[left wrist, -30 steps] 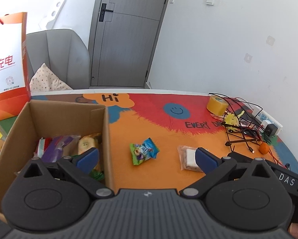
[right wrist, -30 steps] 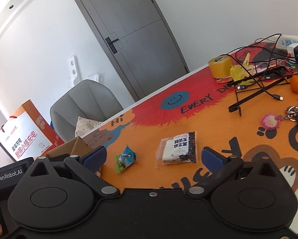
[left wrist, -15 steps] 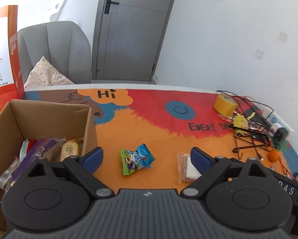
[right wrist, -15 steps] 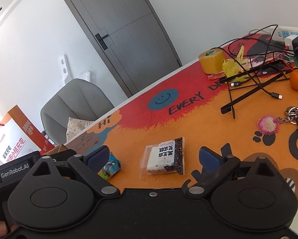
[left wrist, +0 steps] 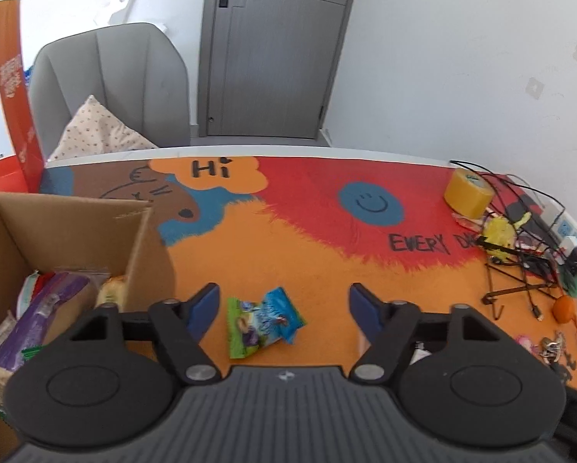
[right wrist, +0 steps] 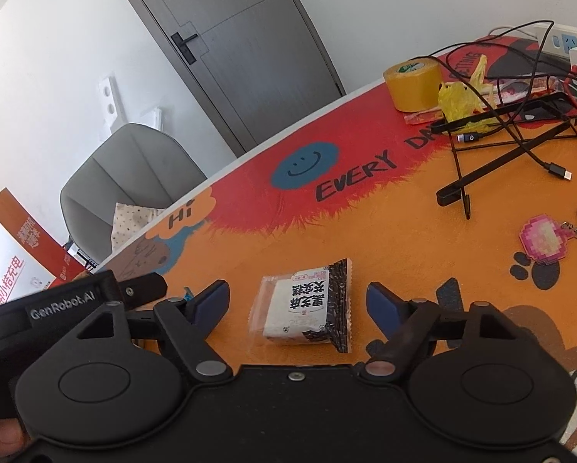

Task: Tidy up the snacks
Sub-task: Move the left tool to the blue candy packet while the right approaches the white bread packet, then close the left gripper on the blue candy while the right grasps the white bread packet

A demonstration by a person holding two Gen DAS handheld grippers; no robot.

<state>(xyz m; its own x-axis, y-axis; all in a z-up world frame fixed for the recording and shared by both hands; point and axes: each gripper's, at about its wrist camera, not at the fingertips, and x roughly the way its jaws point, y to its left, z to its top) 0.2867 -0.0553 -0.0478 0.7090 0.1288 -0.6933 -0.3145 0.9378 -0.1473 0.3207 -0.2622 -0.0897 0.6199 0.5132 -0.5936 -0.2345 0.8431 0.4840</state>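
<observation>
Snacks sit one to each gripper, and that pairing is what the coming grabs look to depend on.

From the left wrist view, the left gripper (left wrist: 282,305) has its jaws spread, and they have just been closing in from wider. The blue-and-green snack packet (left wrist: 263,322) lies flat on the orange table mat (left wrist: 327,266) in the gap, nearer the left pad than the right and touching neither. Its long axis runs roughly across the gap, tipped a little, green end toward the left pad and blue end toward the right. So the jaws would meet it end to end, not across its narrow width. The cardboard box (left wrist: 68,231) stands just to the left with several wrapped snacks already in it. I'd judge the packet's trip over the box wall to be short and sideways.

From the right wrist view, the right gripper (right wrist: 296,303) is likewise parted around its target, its jaws having just been narrowing. The white-and-black wrapped cake (right wrist: 307,306) lies flat and about centred between the pads, clear of both. Its long axis points away from the gripper, so the pads face its long sides, a kinder fit. This hand is the nearer one to the cake. The left gripper's body shows at the left edge.
</observation>
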